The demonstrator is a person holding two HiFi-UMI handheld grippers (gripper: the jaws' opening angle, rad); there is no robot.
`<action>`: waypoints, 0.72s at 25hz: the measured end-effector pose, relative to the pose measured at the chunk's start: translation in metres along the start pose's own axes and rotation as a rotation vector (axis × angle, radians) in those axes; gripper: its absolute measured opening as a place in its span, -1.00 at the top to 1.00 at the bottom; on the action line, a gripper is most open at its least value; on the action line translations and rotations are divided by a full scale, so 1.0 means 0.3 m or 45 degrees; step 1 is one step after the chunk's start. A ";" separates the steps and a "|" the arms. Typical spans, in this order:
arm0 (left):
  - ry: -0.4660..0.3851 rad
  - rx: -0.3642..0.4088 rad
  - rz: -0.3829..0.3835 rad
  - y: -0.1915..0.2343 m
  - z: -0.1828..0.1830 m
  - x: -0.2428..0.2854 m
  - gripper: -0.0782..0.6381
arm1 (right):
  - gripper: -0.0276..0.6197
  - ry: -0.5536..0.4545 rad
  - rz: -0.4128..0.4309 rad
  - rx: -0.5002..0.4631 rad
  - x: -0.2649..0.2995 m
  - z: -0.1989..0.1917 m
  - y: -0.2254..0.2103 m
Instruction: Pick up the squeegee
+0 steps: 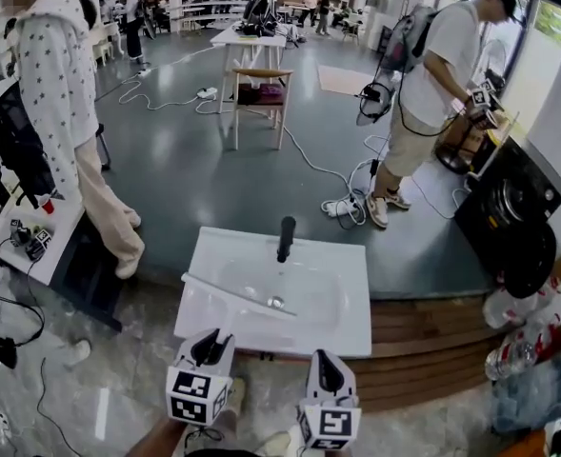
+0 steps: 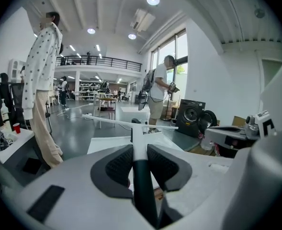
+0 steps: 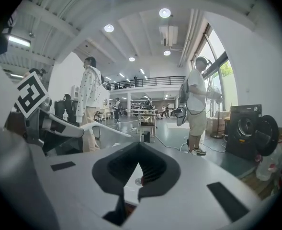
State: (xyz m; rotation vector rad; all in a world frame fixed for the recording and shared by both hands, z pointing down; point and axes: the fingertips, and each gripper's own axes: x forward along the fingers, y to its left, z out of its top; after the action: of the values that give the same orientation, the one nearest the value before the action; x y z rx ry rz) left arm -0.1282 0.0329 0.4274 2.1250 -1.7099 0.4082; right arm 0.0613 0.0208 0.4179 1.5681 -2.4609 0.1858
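The squeegee has a black-and-white handle [image 2: 138,145] and a long white blade [image 2: 113,122] across its far end. My left gripper [image 2: 140,153] is shut on the handle, and the blade sticks out ahead of the jaws. In the head view the blade [image 1: 232,293] hangs over the white sink [image 1: 349,329], ahead of the left gripper [image 1: 211,343]. The black faucet [image 1: 286,238] stands at the sink's far edge. My right gripper [image 1: 326,365] hovers at the sink's near edge. It is shut [image 3: 141,145] with nothing in it. Its view shows the blade [image 3: 105,128] to the left.
The sink rests on a wooden platform [image 1: 423,341]. A person in a dotted hoodie [image 1: 66,93] stands at left by a small white table [image 1: 32,241]. Another person with a backpack [image 1: 432,74] stands at right near a black washing machine [image 1: 513,208]. Cables [image 1: 342,205] and a stool [image 1: 258,93] lie beyond.
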 end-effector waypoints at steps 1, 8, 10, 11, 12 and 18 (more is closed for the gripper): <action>-0.008 -0.001 0.011 -0.009 -0.003 -0.031 0.52 | 0.92 -0.009 0.012 0.001 -0.023 0.000 0.006; -0.075 -0.017 0.071 -0.074 -0.028 -0.234 0.52 | 0.92 -0.050 0.055 -0.018 -0.182 0.018 0.036; -0.089 -0.021 0.082 -0.092 -0.040 -0.278 0.52 | 0.92 -0.069 0.067 -0.019 -0.217 0.009 0.042; -0.095 -0.021 0.087 -0.102 -0.046 -0.300 0.52 | 0.92 -0.081 0.073 -0.023 -0.235 0.004 0.044; -0.100 -0.021 0.092 -0.114 -0.052 -0.322 0.52 | 0.92 -0.093 0.082 -0.028 -0.252 0.003 0.048; -0.114 -0.026 0.105 -0.178 -0.097 -0.415 0.52 | 0.92 -0.030 0.089 -0.049 -0.357 -0.031 0.053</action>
State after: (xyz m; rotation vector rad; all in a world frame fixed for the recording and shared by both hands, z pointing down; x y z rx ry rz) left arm -0.1028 0.1641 0.3910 2.0927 -1.8485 0.3218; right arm 0.0917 0.1238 0.4003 1.4781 -2.5238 0.1311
